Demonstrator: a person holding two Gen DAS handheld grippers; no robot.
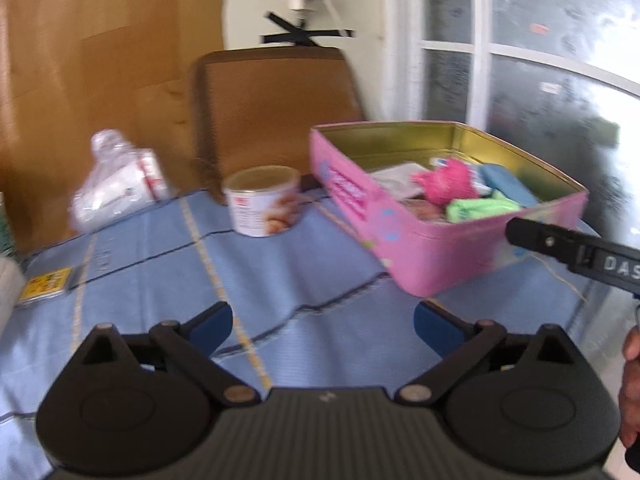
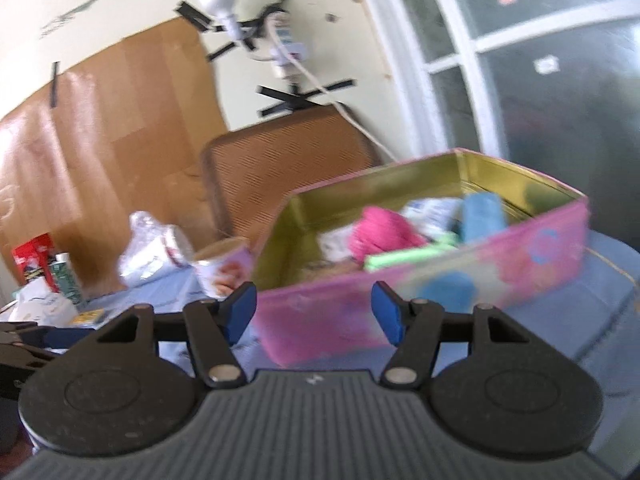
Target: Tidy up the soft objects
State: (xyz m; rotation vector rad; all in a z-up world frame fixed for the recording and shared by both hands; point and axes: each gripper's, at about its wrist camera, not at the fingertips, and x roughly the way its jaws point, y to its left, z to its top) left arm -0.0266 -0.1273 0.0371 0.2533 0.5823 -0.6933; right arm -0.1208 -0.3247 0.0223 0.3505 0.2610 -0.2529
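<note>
- The cloth (image 1: pixel 280 264) is covering the table in blue, lying creased and loose under everything.
- The tin (image 1: pixel 420 252) is sitting on the cloth to the right, open-topped, pink outside and gold inside.
- Soft things are already lying in the tin: a pink bundle (image 1: pixel 442 180), a green pack (image 1: pixel 476 209) and a blue pack (image 1: pixel 506 184), with pale items I cannot make out beneath them.
- The bag (image 1: pixel 116 184), white and crinkled, is lying at the far left edge of the cloth, well apart from the tin; it is probably the next soft thing to move.
- The can (image 1: pixel 264 204) is standing between the bag and the tin.
- The left gripper (image 1: pixel 323 330) is hovering over bare cloth with fingers spread wide, gripping nothing.
- The right gripper (image 2: pixel 313 312) is facing the tin's near wall, fingers likewise apart and empty.
- Risks, as I judge them: the left gripper, reaching for the bag, may be clipping the can and tipping it; a finger dragging low may be bunching the loose cloth and shifting the tin; the right gripper may be bumping the tin's wall; the slick bag may be slipping from a shallow pinch.
</note>
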